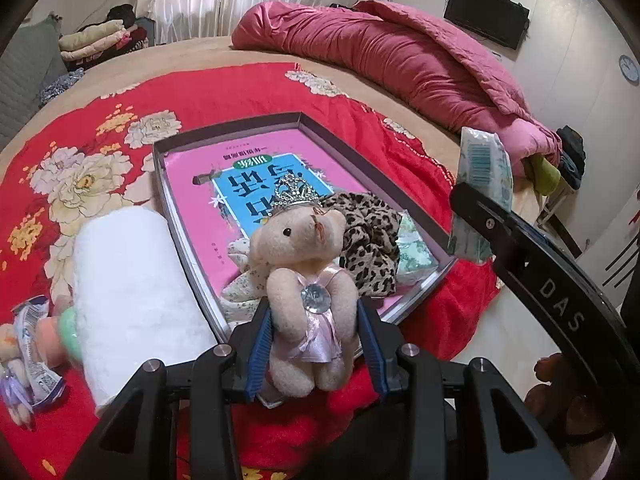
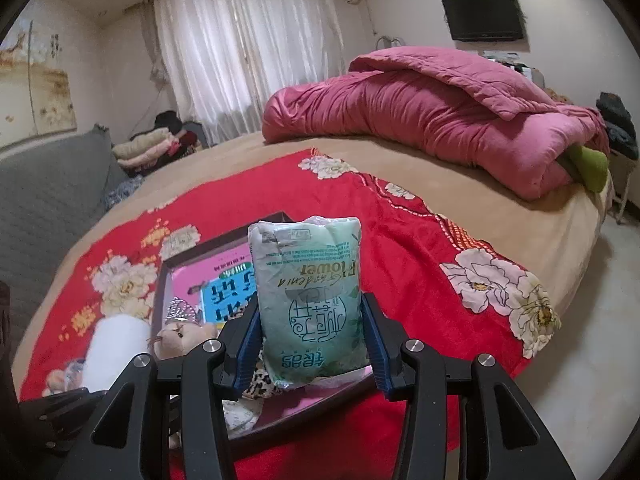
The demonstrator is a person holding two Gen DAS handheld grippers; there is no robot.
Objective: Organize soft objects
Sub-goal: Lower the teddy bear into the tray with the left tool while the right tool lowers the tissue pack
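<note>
Bear (image 1: pixel 306 280) is getting squeezed in the left gripper (image 1: pixel 316 332), hanging over the box (image 1: pixel 168 184) of soft stuff, probably going in next. Right gripper (image 2: pixel 312 344) is clamping the tissue pack (image 2: pixel 310 304) above it too.

left wrist: close, down over tray (image 1: pixel 176 216) | right wrist: beside it (same tray (image 2: pixel 160 280), bed (image 2: pixel 500 240))

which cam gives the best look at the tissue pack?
Right wrist. The tissue pack stands upright between the right gripper's pads, front face and print fully visible. Left wrist shows the same tissue pack only side-on at the frame's right edge, barcode side, partly hidden by the right gripper's finger.
</note>
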